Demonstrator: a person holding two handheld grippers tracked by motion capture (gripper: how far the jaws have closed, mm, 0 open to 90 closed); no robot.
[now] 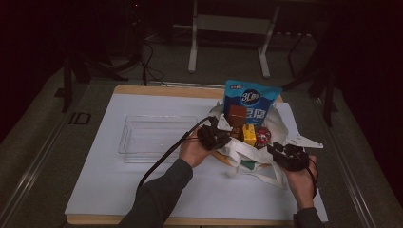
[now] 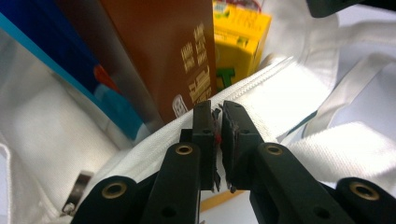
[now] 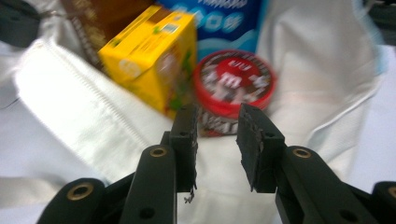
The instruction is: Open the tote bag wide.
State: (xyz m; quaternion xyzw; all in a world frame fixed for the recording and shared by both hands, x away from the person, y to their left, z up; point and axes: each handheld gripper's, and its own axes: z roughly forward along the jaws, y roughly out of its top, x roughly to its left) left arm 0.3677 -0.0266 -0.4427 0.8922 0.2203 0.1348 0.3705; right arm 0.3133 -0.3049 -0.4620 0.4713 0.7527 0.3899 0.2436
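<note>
Work in hand: taking snacks out of a white cloth bag [image 1: 266, 159] lying open on the table [image 1: 142, 190], likely toward the clear plastic tray [image 1: 157, 137] to its left.
Left gripper [image 2: 215, 109]: jaws together, pinched on the bag's stitched rim [image 2: 261, 88], just in front of the brown carton [image 2: 177, 56].
Right gripper [image 3: 217, 123]: jaws apart, nothing between them, pointed at the red round tin [image 3: 233, 81], which sits in the bag's mouth beside the yellow carton [image 3: 154, 53].
Also in the bag: a tall blue packet [image 1: 251, 102] standing at the back.
Doing it well: keep the left grip firm and pull the rim low and outward, so the mouth stays open.
Approach: bring the right jaws down squarely over the tin, clear of the yellow carton and loose cloth.
Risk: the tin is round and smooth, so an off-centre pinch may let it slip or catch fabric.
</note>
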